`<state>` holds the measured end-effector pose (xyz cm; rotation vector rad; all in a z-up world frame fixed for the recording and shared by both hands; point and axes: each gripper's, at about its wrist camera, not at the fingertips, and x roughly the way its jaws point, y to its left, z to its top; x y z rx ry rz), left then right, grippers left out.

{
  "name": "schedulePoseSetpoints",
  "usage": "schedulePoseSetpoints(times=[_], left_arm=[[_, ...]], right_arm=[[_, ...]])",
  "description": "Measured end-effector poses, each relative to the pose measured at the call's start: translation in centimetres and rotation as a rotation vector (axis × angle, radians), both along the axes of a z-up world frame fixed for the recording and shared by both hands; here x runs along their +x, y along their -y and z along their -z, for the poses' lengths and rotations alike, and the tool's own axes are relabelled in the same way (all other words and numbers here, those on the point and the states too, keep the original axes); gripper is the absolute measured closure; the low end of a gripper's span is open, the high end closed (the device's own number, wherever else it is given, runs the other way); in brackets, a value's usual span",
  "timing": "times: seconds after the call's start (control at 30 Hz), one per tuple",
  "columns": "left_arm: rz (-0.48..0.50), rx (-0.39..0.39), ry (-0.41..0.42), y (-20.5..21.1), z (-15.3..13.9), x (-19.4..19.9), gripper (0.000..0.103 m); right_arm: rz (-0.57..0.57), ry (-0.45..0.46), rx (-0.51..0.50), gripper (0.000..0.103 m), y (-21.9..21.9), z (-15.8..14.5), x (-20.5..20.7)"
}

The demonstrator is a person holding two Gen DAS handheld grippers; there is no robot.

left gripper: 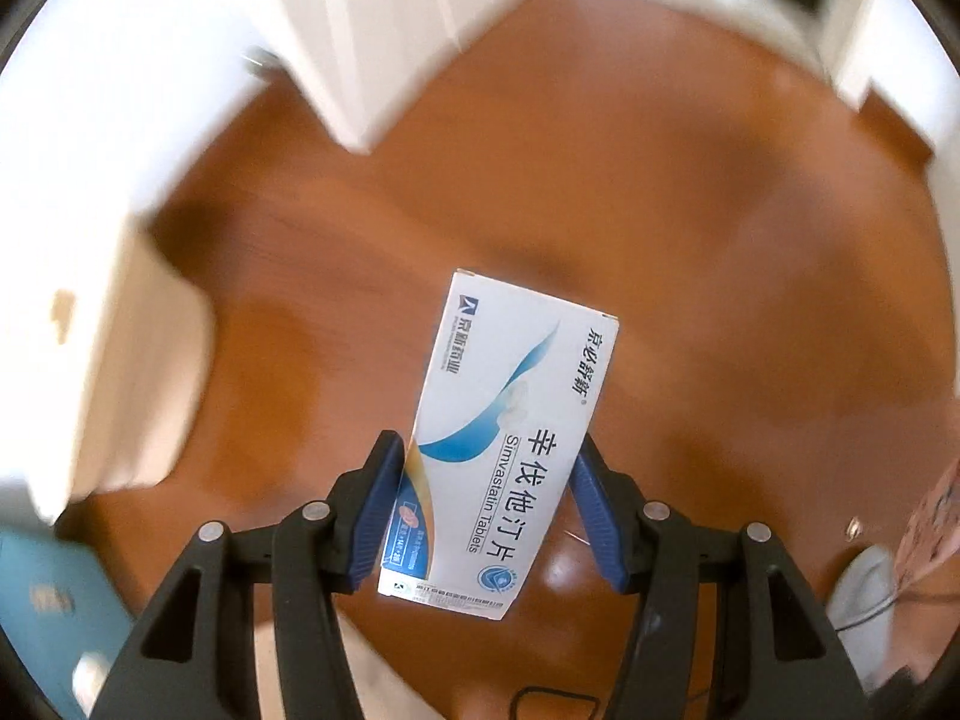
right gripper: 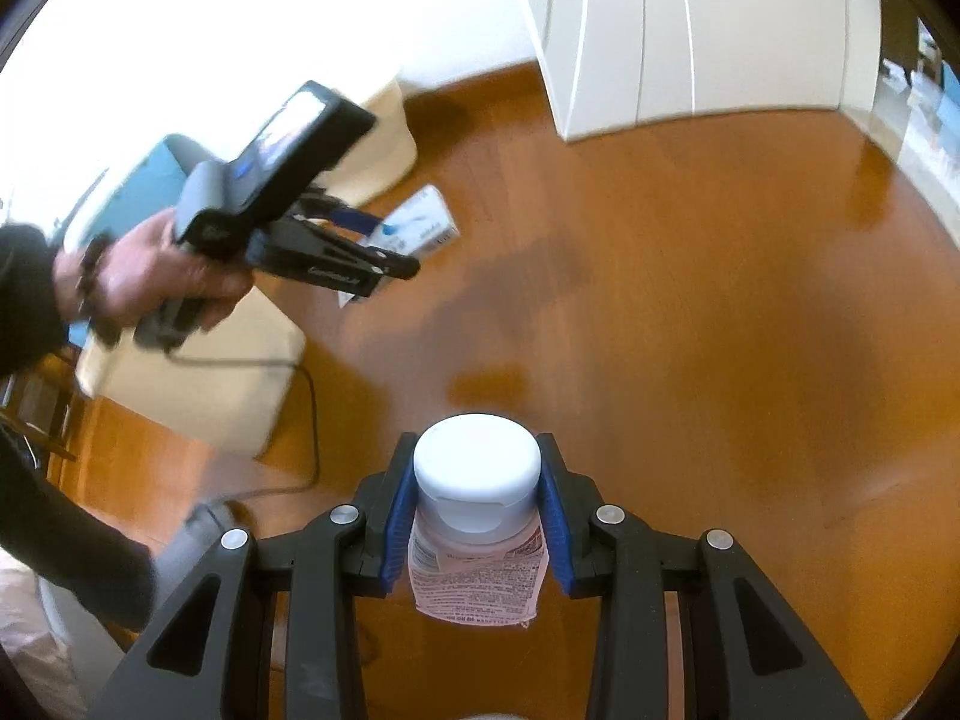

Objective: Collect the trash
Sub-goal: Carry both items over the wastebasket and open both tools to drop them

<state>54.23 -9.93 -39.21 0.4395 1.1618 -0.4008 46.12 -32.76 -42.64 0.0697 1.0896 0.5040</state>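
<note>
My left gripper (left gripper: 489, 450) is shut on a white and blue medicine box (left gripper: 510, 420) marked Simvastatin Tablets, held above the wooden floor. The same gripper (right gripper: 384, 246) and the box (right gripper: 420, 225) show at the left of the right wrist view, held in a hand. My right gripper (right gripper: 477, 450) is shut on a pill bottle (right gripper: 477, 516) with a white cap and a pinkish label, its blue pads pressed on both sides just under the cap.
Orange-brown wooden floor (right gripper: 690, 312) fills both views. A white cabinet (right gripper: 690, 30) stands at the back. A cream stool or box (right gripper: 204, 378) and a teal object (left gripper: 42, 606) sit at the left. A black cable (right gripper: 309, 420) trails on the floor.
</note>
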Motion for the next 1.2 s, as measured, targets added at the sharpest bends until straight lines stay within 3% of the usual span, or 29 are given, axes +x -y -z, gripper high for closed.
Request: schedulePoseSetpoints(times=[0.17, 0.3, 0.37, 0.53, 0.8, 0.87, 0.9, 0.93, 0.97, 1.2], left_arm=[[-0.168, -0.025, 0.135, -5.8, -10.7, -5.6, 0.048], [-0.299, -0.023, 0.200, -11.7, -16.6, -9.1, 0.047], [-0.366, -0.037, 0.207, -14.9, -17.8, -10.6, 0.047], [-0.472, -0.049, 0.175, -21.8, -17.9, -12.4, 0.047], [-0.597, -0.028, 0.047, -27.5, -12.5, -12.5, 0.047], [-0.612, -0.063, 0.025, -28.4, -11.3, -12.7, 0.046], [-0.616, -0.081, 0.009, -28.8, -11.3, -13.0, 0.041], [-0.622, -0.085, -0.011, -29.2, -11.2, -13.3, 0.024], [-0.634, -0.090, -0.036, -29.6, -10.7, -13.2, 0.018], [-0.709, -0.150, 0.021, -33.0, -14.6, -14.5, 0.018]], right_arm=[[-0.027, 0.072, -0.036, 0.064, -1.9, -9.8, -3.0], [-0.057, 0.148, -0.064, 0.064, -4.5, -17.9, -5.2], [-0.075, 0.178, -0.083, 0.064, -5.8, -20.4, -5.9], [-0.139, 0.237, -0.104, 0.064, -10.4, -25.7, -7.9], [-0.186, 0.234, -0.109, 0.064, -15.6, -27.9, -9.6], [-0.193, 0.228, -0.107, 0.064, -16.3, -28.0, -9.7], [-0.196, 0.226, -0.105, 0.064, -16.6, -28.3, -10.0], [-0.199, 0.224, -0.104, 0.064, -17.0, -28.2, -9.9], [-0.203, 0.222, -0.104, 0.064, -17.5, -28.2, -9.7], [-0.243, 0.222, -0.077, 0.064, -22.5, -28.3, -8.4]])
